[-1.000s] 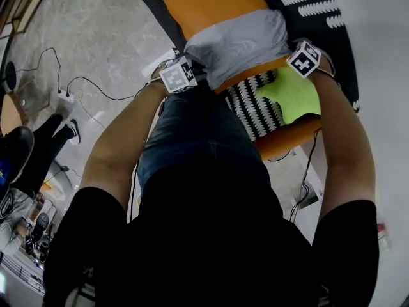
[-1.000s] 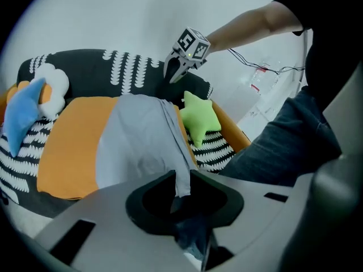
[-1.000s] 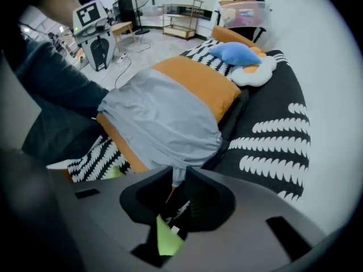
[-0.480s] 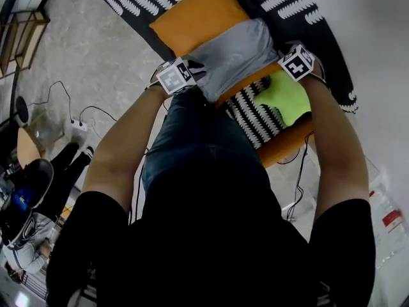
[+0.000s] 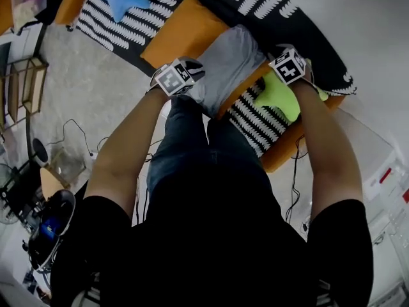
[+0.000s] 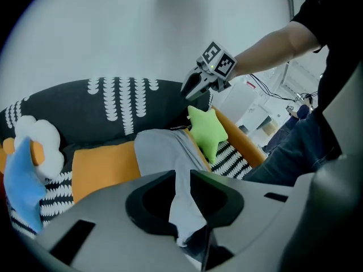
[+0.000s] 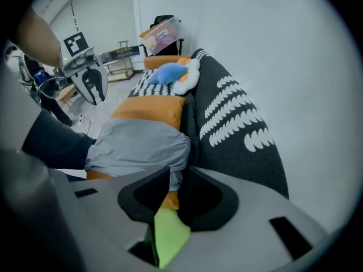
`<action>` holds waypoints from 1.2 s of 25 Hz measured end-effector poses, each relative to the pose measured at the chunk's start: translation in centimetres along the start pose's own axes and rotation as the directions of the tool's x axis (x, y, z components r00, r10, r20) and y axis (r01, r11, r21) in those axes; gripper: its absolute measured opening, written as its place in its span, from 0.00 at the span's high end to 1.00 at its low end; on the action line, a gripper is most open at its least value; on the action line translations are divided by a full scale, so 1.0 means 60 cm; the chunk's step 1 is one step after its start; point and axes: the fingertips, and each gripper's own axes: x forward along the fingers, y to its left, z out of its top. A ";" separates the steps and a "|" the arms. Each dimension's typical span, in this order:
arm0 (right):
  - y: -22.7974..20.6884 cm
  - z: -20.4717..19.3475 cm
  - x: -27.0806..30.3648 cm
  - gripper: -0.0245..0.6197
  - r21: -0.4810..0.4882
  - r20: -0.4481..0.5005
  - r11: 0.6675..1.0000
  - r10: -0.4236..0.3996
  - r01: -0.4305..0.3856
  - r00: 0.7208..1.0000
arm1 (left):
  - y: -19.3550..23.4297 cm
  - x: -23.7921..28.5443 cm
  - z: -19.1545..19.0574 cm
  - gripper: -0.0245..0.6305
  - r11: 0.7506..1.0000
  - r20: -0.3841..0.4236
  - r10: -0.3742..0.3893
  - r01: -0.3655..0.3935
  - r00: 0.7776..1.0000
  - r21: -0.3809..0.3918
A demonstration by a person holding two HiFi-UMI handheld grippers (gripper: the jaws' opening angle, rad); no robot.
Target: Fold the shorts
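The grey shorts are seen lying at the sofa's front edge. One corner is pinched by the left gripper, and the right gripper's jaws have just been opened, with cloth left loose between them.

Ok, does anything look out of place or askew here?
Only mildly: the grey shorts lie rumpled on the orange cushion, one corner pinched in the left tool, with a green star pillow right beside them.
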 end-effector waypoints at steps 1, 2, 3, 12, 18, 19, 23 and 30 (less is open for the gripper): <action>-0.001 -0.003 0.002 0.79 0.020 0.004 1.000 0.001 -0.001 1.000 | 0.008 0.002 0.009 0.81 1.000 0.001 -0.001 0.001 1.000 0.007; -0.002 -0.006 0.005 0.79 0.042 0.008 0.999 0.002 -0.003 1.000 | 0.018 0.005 0.017 0.81 1.000 0.003 -0.004 0.004 1.000 0.011; -0.004 -0.010 0.008 0.78 0.068 0.011 0.998 0.003 -0.004 1.000 | 0.030 0.008 0.025 0.81 1.000 0.006 -0.008 0.008 1.000 0.012; -0.012 -0.032 0.070 0.74 0.341 0.049 0.940 -0.005 -0.012 0.999 | 0.120 0.041 0.071 0.81 0.996 -0.021 -0.061 0.062 0.998 0.063; 0.009 -0.042 0.136 0.75 0.514 0.066 0.857 0.000 -0.034 0.998 | 0.169 0.073 0.081 0.81 0.991 -0.052 -0.092 0.097 0.994 0.095; 0.008 -0.048 0.144 0.75 0.558 0.066 0.829 -0.007 -0.031 0.998 | 0.175 0.082 0.085 0.81 0.990 -0.051 -0.101 0.106 0.994 0.095; 0.009 -0.060 0.174 0.77 0.692 0.062 0.722 -0.029 -0.022 0.998 | 0.194 0.104 0.089 0.81 0.986 -0.051 -0.136 0.140 0.989 0.085; 0.016 -0.054 0.251 0.78 0.787 0.088 0.613 -0.004 -0.067 0.996 | 0.234 0.161 0.092 0.81 0.976 -0.099 -0.169 0.180 0.981 0.122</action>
